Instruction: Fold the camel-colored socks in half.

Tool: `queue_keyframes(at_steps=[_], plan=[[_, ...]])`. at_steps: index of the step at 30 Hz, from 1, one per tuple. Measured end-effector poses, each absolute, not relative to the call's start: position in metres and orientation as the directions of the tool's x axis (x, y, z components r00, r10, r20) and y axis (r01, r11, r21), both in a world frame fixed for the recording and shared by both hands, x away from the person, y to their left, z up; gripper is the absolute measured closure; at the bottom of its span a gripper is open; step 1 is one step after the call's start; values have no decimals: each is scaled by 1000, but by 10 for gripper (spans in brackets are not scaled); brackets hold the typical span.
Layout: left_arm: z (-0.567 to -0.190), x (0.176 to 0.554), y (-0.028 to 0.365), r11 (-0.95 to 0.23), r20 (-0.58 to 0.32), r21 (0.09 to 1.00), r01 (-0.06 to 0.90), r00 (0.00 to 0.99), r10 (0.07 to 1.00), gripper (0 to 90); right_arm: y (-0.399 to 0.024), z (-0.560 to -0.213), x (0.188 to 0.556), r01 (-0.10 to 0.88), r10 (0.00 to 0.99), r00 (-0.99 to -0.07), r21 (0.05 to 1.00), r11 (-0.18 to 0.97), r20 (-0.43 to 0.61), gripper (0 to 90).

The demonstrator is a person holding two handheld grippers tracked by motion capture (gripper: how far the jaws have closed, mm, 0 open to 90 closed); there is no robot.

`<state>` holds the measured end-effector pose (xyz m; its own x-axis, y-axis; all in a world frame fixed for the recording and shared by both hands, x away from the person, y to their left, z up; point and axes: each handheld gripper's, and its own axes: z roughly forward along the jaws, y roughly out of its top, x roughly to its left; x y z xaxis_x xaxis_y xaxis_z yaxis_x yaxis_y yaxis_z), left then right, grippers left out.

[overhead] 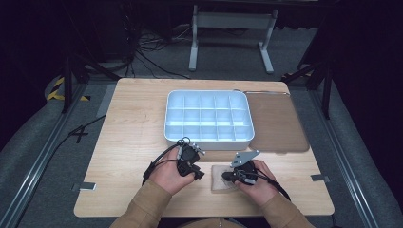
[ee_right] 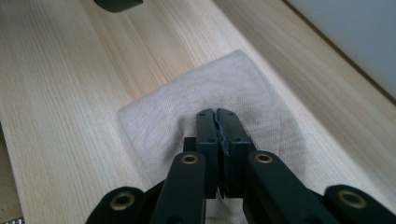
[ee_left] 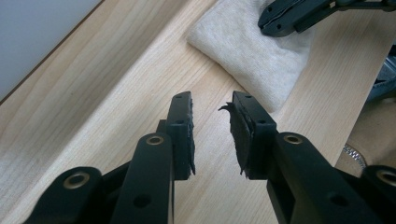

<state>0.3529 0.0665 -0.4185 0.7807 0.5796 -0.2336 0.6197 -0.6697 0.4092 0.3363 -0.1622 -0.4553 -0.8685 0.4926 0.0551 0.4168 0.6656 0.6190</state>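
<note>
A folded beige cloth [overhead: 219,183] lies flat on the wooden table near its front edge. My right gripper [overhead: 226,176] is shut, its tips resting over the cloth [ee_right: 163,121] with nothing seen between the closed jaws [ee_right: 216,113]. Just left of the cloth, my left gripper [overhead: 198,175] is held open above bare wood. In the left gripper view its jaws stand apart [ee_left: 212,105], the cloth [ee_left: 252,56] lies ahead of them, and the right gripper's shut tips [ee_left: 273,21] hover on it.
A white compartment tray [overhead: 207,138] stands at the middle of the table [overhead: 128,142], just beyond both hands. A brown mat [overhead: 275,121] lies to its right. Bare wood stretches to the left of the hands.
</note>
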Motion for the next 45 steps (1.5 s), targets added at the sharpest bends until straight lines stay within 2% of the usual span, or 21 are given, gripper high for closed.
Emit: queue_keyframes(at_steps=[18, 45], plan=[[-448, 356, 40, -727, -217, 369, 579, 815, 538, 784, -165, -460, 338, 427, 485, -870, 622, 656, 86, 894], [-444, 358, 24, -739, -193, 408, 536, 842, 504, 784, -168, -463, 334, 416, 493, -867, 651, 635, 72, 893]])
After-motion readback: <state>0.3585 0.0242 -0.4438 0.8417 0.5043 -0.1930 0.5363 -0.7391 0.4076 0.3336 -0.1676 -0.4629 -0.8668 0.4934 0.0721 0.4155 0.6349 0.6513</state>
